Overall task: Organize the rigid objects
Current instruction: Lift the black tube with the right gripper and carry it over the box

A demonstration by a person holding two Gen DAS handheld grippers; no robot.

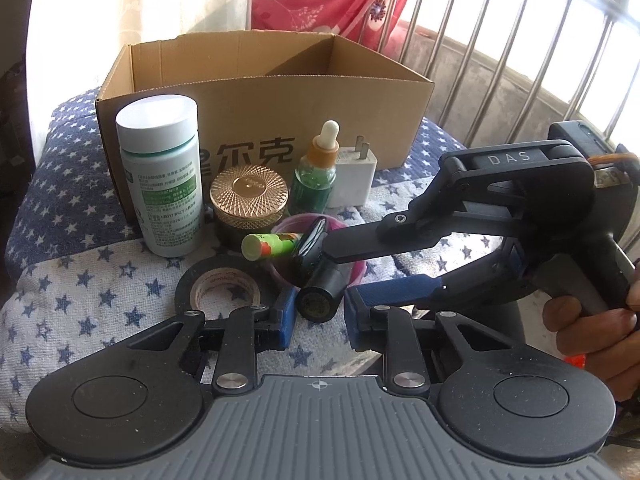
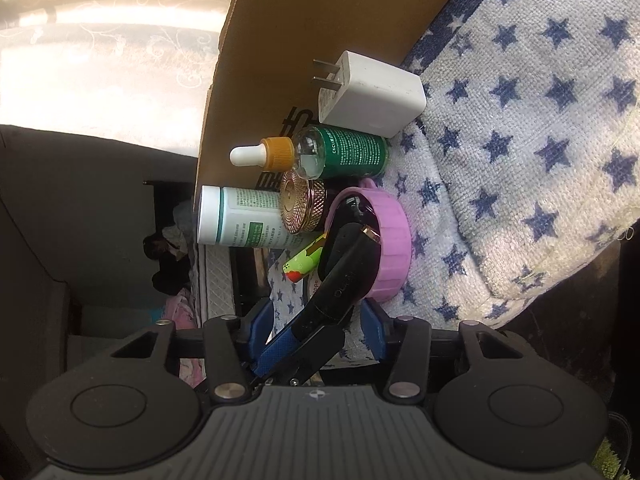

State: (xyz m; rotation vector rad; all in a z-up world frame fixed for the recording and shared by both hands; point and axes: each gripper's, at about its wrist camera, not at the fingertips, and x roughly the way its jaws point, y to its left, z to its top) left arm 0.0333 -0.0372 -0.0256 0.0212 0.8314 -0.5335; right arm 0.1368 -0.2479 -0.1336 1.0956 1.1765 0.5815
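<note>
A black tube-shaped device lies slanted out of a pink cup on the star-print towel. My left gripper is shut on the device's round lower end, with a blue pad against each side. From the right, my right gripper is rolled on its side. One finger is above the device and the other low beside the cup. It is open, with a gap at its upper pad. A green lip-balm stick lies against the cup.
Behind stand a white pill bottle, a gold-lidded jar, a green dropper bottle and a white charger. A roll of black tape lies front left. An open cardboard box stands behind, a metal railing to the right.
</note>
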